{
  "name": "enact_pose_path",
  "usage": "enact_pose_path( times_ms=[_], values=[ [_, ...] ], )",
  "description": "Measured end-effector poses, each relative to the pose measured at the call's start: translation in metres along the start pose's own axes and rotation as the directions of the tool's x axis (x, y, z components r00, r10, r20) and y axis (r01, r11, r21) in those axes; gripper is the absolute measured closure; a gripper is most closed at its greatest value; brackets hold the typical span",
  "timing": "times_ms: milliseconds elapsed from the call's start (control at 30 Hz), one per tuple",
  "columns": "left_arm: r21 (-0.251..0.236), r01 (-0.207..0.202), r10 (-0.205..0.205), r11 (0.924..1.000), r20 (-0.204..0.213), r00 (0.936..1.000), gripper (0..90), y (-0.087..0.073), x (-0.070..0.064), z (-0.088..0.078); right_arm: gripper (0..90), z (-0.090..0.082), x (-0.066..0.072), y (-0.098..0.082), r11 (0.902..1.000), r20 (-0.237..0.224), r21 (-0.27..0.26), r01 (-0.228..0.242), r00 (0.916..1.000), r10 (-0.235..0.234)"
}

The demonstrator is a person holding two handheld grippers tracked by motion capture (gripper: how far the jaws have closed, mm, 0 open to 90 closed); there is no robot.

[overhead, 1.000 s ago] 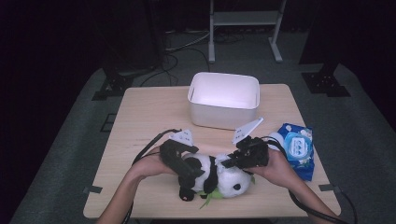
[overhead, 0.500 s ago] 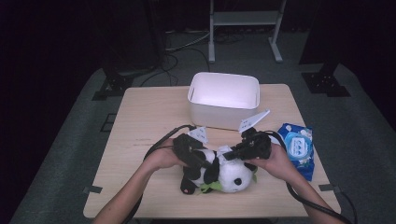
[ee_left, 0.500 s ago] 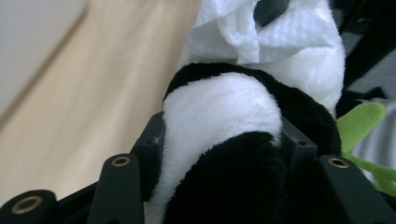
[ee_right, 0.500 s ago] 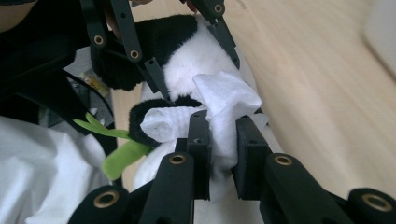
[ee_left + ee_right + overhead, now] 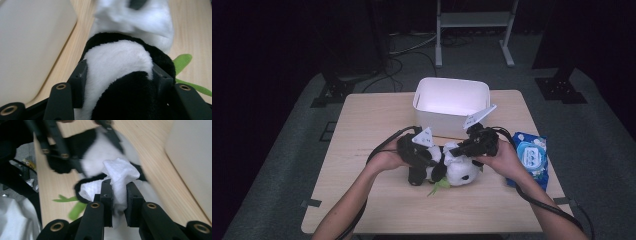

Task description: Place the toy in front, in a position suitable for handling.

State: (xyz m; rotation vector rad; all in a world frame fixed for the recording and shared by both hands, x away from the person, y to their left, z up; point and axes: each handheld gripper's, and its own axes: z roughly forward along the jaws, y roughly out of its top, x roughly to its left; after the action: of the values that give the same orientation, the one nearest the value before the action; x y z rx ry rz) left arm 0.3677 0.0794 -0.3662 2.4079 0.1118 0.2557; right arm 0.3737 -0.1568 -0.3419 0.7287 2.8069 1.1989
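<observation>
We see a dark room with grey carpet and a light wooden table (image 5: pixel 362 130) in the middle. On its far side stands a white box (image 5: pixel 451 106), and at its right edge lies a blue pack of wipes (image 5: pixel 528 156).

The panda toy (image 5: pixel 447 167) lies on the table in front of the box, between the two hands. A green leaf (image 5: pixel 438 187) sticks out from under it on the near side.

The left gripper (image 5: pixel 418 156) comes from the left and has the panda's body between its jaws. In the left gripper view the black and white plush (image 5: pixel 120 75) fills the gap from one pad to the other, and both pads press into the fur, so it grips the toy; its jaws have just been opening a little, but the plush is clamped. The white box wall (image 5: pixel 32 42) is close on the left in this view.

The right gripper (image 5: pixel 466 148) is over the head end of the panda. Its jaws are narrow and pinch a crumpled white wipe (image 5: pixel 120 180), which stands up between the pads. Just beyond the wipe we see the panda (image 5: pixel 100 157), blurred, very near to it; we cannot tell if they touch.
</observation>
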Motion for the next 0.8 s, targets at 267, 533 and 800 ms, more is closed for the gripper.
enact_pose_path(
  times_ms=[267, 533, 800],
  values=[
    [-0.095, 0.099, -0.096, 0.9905, 0.041, 0.9946, 24.8, -0.009, -0.012, -0.007, 78.6, 0.012, 0.010, -0.011, 0.9991, -0.028, 0.042, 0.002, 0.9996, -0.001],
    [-0.102, 0.129, -0.123, 0.9864, 0.063, 0.9904, 16.6, -0.012, -0.019, -0.017, 79.3, 0.013, 0.019, -0.034, 0.9998, -0.062, 0.021, -0.003, 0.9981, 0.005],
    [-0.088, 0.102, -0.100, 0.9909, 0.027, 0.9947, 16.6, -0.009, -0.024, -0.014, 80.2, 0.022, 0.025, -0.043, 0.9997, -0.079, 0.023, -0.003, 0.9969, 0.005]
  ],
)
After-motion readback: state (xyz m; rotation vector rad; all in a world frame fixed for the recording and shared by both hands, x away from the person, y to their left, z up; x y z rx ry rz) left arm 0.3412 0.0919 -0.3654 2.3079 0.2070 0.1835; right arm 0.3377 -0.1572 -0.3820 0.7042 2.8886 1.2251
